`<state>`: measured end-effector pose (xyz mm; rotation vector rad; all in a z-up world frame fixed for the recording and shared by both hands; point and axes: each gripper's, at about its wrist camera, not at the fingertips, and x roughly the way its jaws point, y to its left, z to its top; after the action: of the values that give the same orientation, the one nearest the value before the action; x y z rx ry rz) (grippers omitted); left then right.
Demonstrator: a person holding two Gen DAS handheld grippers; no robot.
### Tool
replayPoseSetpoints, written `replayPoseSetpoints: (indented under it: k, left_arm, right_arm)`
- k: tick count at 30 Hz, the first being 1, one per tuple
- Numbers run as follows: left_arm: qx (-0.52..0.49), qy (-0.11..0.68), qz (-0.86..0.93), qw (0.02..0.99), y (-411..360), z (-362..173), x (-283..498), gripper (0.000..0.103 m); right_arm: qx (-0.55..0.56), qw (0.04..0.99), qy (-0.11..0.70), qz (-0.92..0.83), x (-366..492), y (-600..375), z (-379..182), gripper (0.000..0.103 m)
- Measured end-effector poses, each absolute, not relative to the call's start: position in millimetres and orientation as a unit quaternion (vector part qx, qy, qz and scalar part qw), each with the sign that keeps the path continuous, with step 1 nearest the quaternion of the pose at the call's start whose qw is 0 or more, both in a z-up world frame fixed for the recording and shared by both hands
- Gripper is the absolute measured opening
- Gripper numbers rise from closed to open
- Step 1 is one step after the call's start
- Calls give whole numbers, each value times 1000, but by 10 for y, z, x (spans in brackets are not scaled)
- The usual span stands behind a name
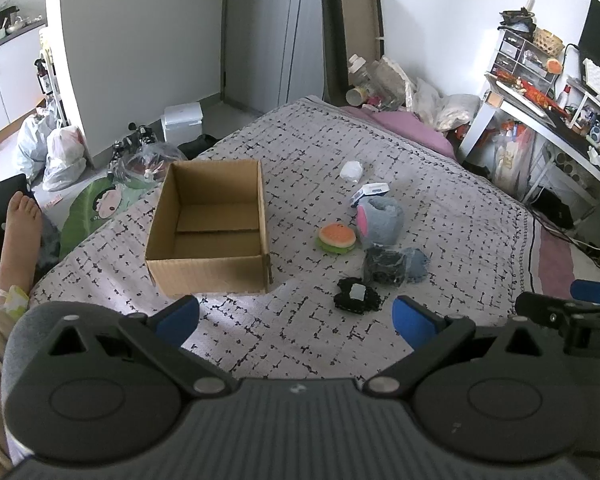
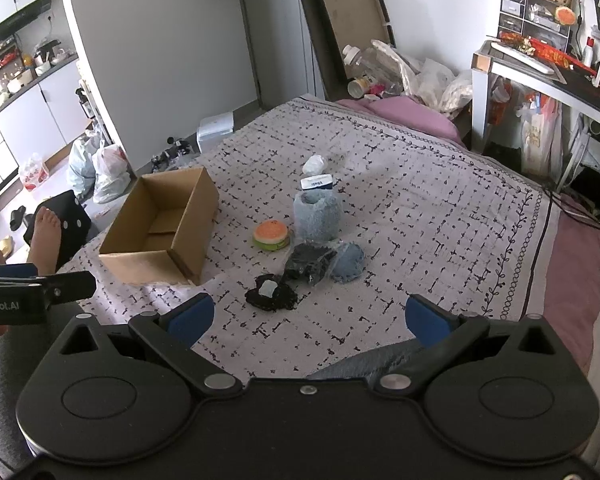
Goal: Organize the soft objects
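A patterned quilt (image 1: 284, 140) is being seen across the middle of the frame, with a pink sheet (image 1: 412, 128) showing at its far edge. Plastic bags (image 1: 60, 152) are lying on the floor at the left, beside a bare foot (image 1: 20, 216). A white desk (image 1: 540, 112) is standing at the right, with drawers (image 1: 516, 54) and a basket (image 1: 547, 41) being kept above it. A flattened carton (image 1: 356, 28) is leaning against the far wall.

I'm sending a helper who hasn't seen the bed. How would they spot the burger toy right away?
Find the open cardboard box on the patterned bedspread; the loose items lie in a cluster to its right. The burger toy is the cluster's piece nearest the box, beside the fluffy blue plush. It alone is round with an orange top and green rim.
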<state>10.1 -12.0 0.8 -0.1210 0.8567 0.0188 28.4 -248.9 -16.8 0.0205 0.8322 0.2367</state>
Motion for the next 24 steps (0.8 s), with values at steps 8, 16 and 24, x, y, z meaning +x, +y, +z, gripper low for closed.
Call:
replayPoseSetpoints:
  k: [8, 16, 24]
  left_arm:
    - [-68, 424, 7, 903, -130, -161, 299, 101]
    - [-76, 434, -8, 898, -203, -353, 563, 100]
    - [-80, 454, -13, 887, -311, -584, 852, 89]
  right_arm:
    - [28, 901, 420, 106, 494, -2581, -354, 103]
    - [56, 898, 424, 104, 744, -2707, -506, 103]
    - [94, 885, 444, 105, 1069, -2818, -703, 82]
